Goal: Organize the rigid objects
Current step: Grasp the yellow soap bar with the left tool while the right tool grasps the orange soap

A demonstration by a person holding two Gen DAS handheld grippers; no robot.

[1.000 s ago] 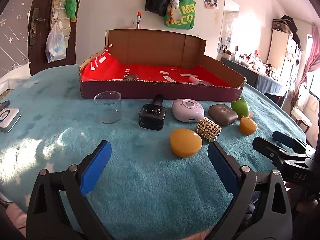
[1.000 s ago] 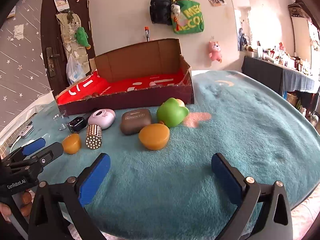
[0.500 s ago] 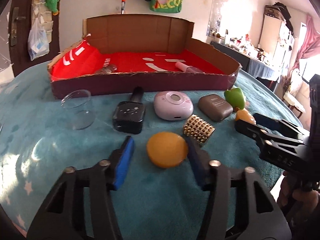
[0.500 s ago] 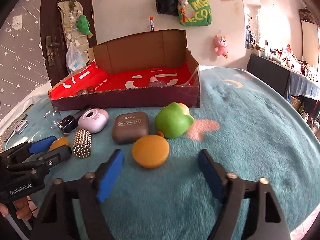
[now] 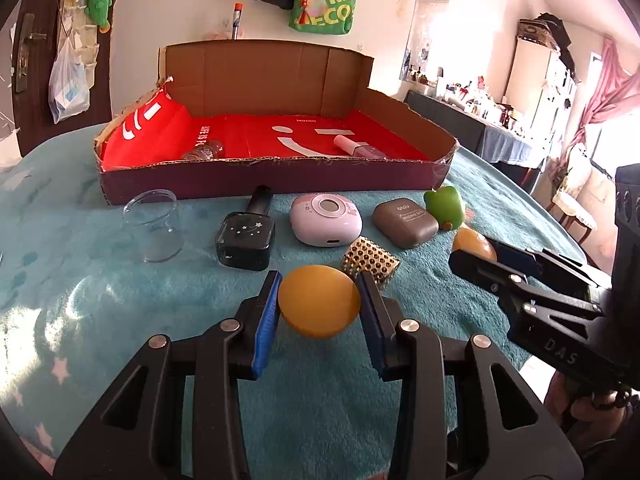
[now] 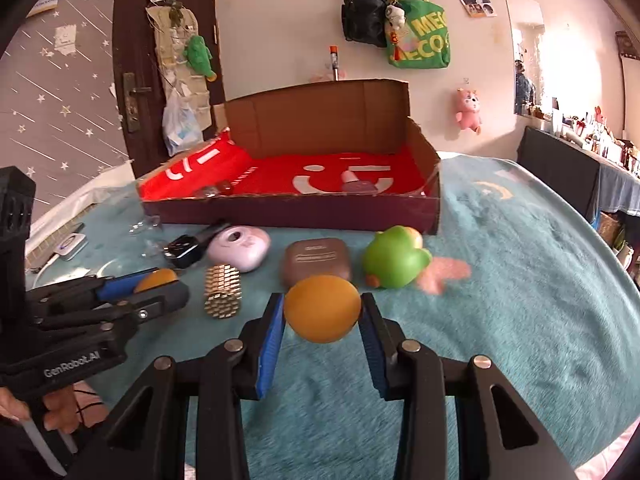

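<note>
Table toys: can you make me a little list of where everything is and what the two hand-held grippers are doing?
Left hand-held gripper: jaws have just been closing, pads pressing the left orange disc
Right hand-held gripper: jaws have just been closing, pads pressing the right orange disc
Still on the blanket: glass cup, dark bottle, pink case, brown case, green toy, studded roll
Cardboard box: behind that row, small items already inside
</note>
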